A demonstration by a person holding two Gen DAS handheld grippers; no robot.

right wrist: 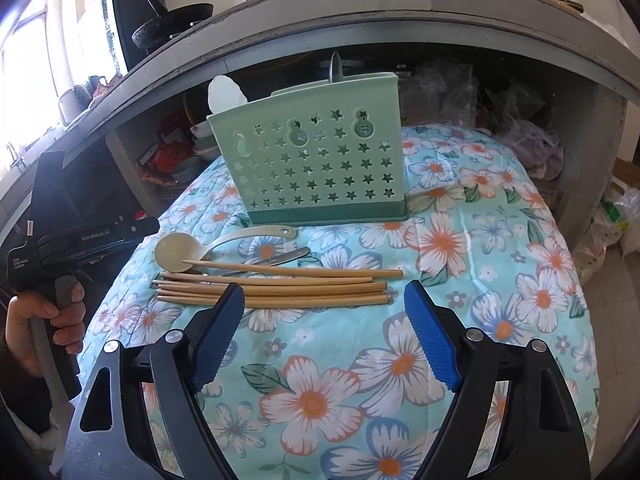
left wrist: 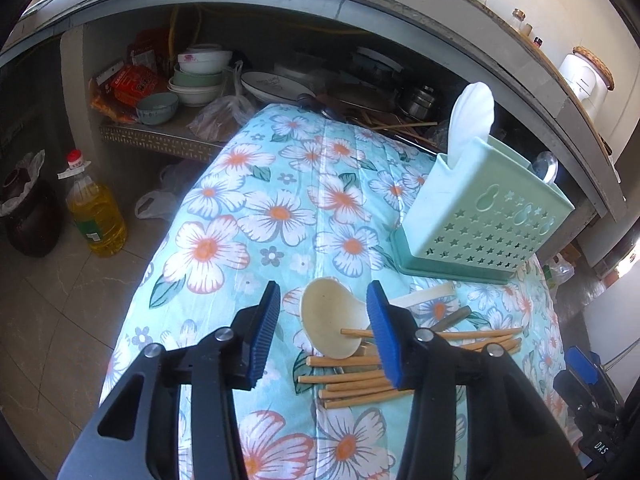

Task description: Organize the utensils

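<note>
A mint green utensil holder [left wrist: 480,216] [right wrist: 316,160] with star holes stands on the floral cloth [left wrist: 248,208]. A white spoon [left wrist: 474,112] [right wrist: 224,94] and a metal spoon [left wrist: 546,164] stick up from it. In front of it lie several wooden chopsticks [left wrist: 352,380] [right wrist: 280,286], a beige spoon [left wrist: 328,320] [right wrist: 176,256] and a metal utensil [right wrist: 288,256]. My left gripper [left wrist: 324,320] hangs open over the beige spoon's bowl, its pads on either side and not pressing. My right gripper [right wrist: 326,320] is open just short of the chopsticks.
Beyond the cloth, a shelf under the counter holds stacked bowls [left wrist: 200,76], plates and bags. An oil bottle [left wrist: 96,216] and a dark jar [left wrist: 28,216] stand on the floor at left. A hand [right wrist: 60,312] grips the left tool's handle.
</note>
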